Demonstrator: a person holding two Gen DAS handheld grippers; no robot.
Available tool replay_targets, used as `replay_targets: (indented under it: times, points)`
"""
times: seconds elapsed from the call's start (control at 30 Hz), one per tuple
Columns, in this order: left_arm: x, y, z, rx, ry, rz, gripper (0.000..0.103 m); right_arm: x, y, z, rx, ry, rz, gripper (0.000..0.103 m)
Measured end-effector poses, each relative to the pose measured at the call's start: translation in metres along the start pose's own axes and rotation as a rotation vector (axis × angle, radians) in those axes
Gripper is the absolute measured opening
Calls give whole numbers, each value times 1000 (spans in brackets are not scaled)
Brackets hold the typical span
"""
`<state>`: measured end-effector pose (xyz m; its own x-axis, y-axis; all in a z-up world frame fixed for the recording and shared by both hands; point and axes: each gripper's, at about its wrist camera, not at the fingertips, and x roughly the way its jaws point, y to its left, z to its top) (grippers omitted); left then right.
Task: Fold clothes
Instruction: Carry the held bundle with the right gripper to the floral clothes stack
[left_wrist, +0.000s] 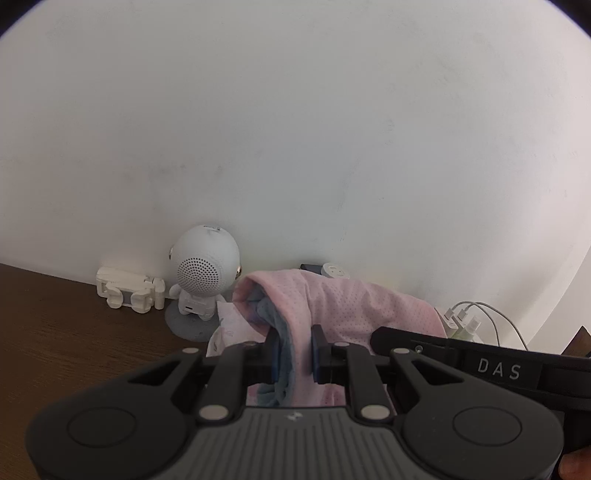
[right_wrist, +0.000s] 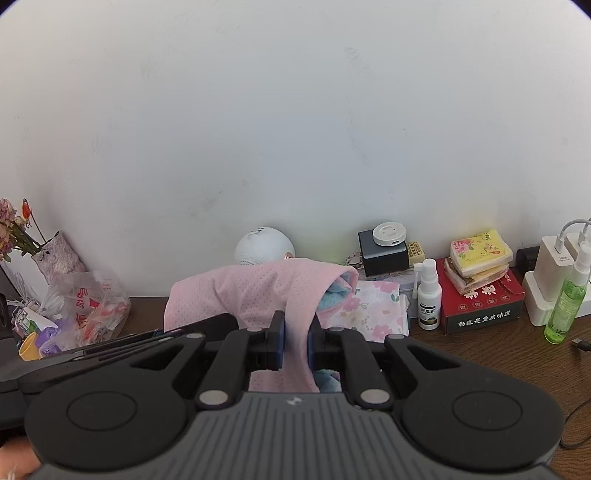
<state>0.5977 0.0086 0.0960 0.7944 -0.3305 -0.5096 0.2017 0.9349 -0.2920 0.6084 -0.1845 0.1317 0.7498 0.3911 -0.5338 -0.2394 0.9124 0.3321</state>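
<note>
A plain white wall (right_wrist: 295, 129) fills most of both views, with the dark brown wooden worktop (left_wrist: 74, 332) running along its foot. Raised above the worktop between the two tools hangs the pink perforated garment (right_wrist: 258, 291), stretched sideways as a drooping band with a blue and pink lining showing at its rolled ends. The left gripper (left_wrist: 294, 356) has its jaws closed tight on one end of the garment, a bunch of pink and blue cloth pinched between the blue pads. The right gripper (right_wrist: 295, 341) has its jaws closed on the other end in the same way, the pink cloth falling straight down between the pads. Behind the garment, on the worktop, lies a flowered cloth (right_wrist: 369, 310). Against the wall stands a round-headed white robot-shaped speaker (left_wrist: 203, 273) on a grey disc base, with a small white folding holder (left_wrist: 129, 291) just beside it. In the right wrist view a red box (right_wrist: 484, 302) carries a stack of yellow tissue packs (right_wrist: 480, 254), and a dark block (right_wrist: 384, 254) near it has a white round device on top. A crumpled plastic bag (right_wrist: 88, 306) and a vase of dried flowers (right_wrist: 55, 258) sit at the left. A green spray bottle (right_wrist: 567, 299) stands before white chargers (right_wrist: 554, 258), and a small white spray bottle (right_wrist: 430, 295) stands just beside the red box.
</note>
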Motion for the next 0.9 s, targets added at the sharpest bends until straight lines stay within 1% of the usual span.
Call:
replay_targets:
  times: [0.13, 0.27, 0.6, 0.83, 0.87, 0.9]
  points:
    - [25, 3, 3, 9, 23, 4, 14, 22, -14, 5, 18, 7, -10, 11]
    - [49, 6, 6, 17, 43, 9, 14, 40, -29, 4, 38, 33, -26, 11]
    - [66, 3, 6, 32, 64, 40, 14, 60, -36, 3, 28, 46, -43, 11]
    - [74, 12, 7, 12, 63, 33, 15, 68, -38, 1, 43, 45, -40, 11]
    - [74, 13, 8, 7, 64, 31, 16, 69, -38, 1, 46, 44, -39, 11]
    - [75, 15, 8, 3, 64, 28, 20, 69, -39, 1, 49, 45, -38, 12]
